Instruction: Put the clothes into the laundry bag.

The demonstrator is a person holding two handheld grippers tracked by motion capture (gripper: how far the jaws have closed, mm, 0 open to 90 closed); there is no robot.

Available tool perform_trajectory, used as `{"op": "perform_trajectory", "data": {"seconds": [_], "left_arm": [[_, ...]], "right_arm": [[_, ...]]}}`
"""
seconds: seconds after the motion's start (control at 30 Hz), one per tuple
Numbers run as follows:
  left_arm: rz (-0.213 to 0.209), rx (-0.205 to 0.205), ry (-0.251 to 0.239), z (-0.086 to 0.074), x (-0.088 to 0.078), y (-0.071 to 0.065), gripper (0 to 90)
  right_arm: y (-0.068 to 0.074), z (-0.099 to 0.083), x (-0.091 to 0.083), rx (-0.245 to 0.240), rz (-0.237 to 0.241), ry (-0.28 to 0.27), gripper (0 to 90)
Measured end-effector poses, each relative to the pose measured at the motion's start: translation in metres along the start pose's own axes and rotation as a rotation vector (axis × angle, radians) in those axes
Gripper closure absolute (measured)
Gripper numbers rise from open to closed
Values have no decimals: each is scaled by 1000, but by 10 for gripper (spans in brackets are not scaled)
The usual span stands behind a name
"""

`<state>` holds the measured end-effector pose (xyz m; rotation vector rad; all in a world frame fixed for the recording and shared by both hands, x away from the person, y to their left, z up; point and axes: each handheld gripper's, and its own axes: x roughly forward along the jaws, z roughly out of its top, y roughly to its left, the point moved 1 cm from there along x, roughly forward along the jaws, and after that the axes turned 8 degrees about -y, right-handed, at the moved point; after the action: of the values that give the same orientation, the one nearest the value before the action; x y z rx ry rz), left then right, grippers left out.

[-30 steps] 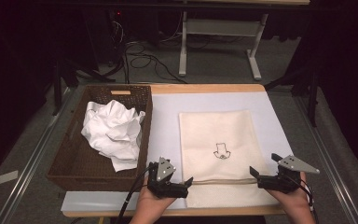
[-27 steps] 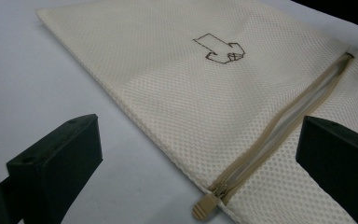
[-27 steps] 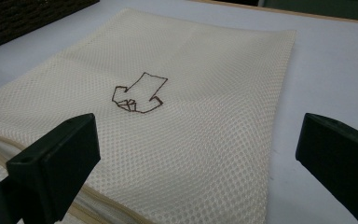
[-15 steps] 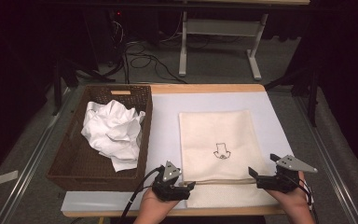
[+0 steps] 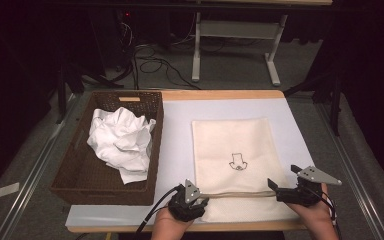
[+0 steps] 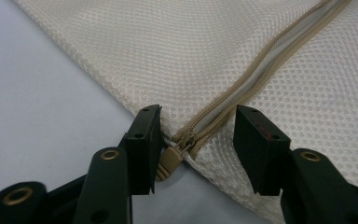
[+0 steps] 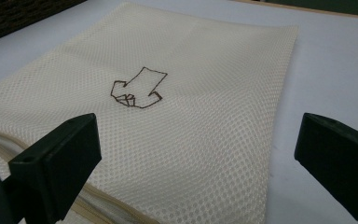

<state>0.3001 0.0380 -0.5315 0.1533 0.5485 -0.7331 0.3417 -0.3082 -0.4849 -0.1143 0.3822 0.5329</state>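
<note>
The left gripper (image 6: 198, 154) has just been closing and stands narrowed but not shut: its 2 jaws bracket the tan zipper pull (image 6: 170, 161) at the near left corner of the cream mesh laundry bag (image 5: 237, 160), 1 jaw just beside the pull and the other a little apart across the zipper (image 6: 256, 77), with no pad pressing yet. From that pull the zipper's long axis runs straight across the bag's near edge toward the right gripper (image 5: 285, 190), so a pull along it would, I judge, travel from the left hand toward the right. The left hand is plainly the nearer to the pull; the right gripper hangs at the bag's near right corner with jaws spread wide over the mesh, gripping nothing. Beyond the zipper the bag lies flat, a small brown outline figure (image 7: 137, 88) stitched near its middle. It rests on a pale sheet (image 5: 177, 145) covering the wooden table (image 5: 220, 94). To the left stands a dark wicker basket (image 5: 72, 175) holding crumpled white cloth (image 5: 120, 140). Farther off, cables (image 5: 152, 65) lie on the floor beside a white desk frame (image 5: 235, 35) in a dim room.
</note>
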Motion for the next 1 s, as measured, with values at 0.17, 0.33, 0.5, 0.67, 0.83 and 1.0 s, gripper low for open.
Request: {"op": "perform_trajectory", "data": {"seconds": [0.17,0.33,0.5,0.67,0.83,1.0], "left_arm": [[-17,-9,-5,1,1,1,754],[-17,10,-3,5,5,6,771],[26,3,-5,9,5,17,771],[104,-14,-3,19,0,36,771],[137,-37,-1,15,1,45,733],[99,-58,-47,16,-3,42,518]], "right_arm": [[-1,1,1,3,3,3,11],[0,0,2,5,5,6,19],[1,0,2,4,6,7,23],[-2,-2,2,19,0,11,26],[-7,-3,0,44,-7,4,35],[-10,-4,0,47,-11,11,56]]}}
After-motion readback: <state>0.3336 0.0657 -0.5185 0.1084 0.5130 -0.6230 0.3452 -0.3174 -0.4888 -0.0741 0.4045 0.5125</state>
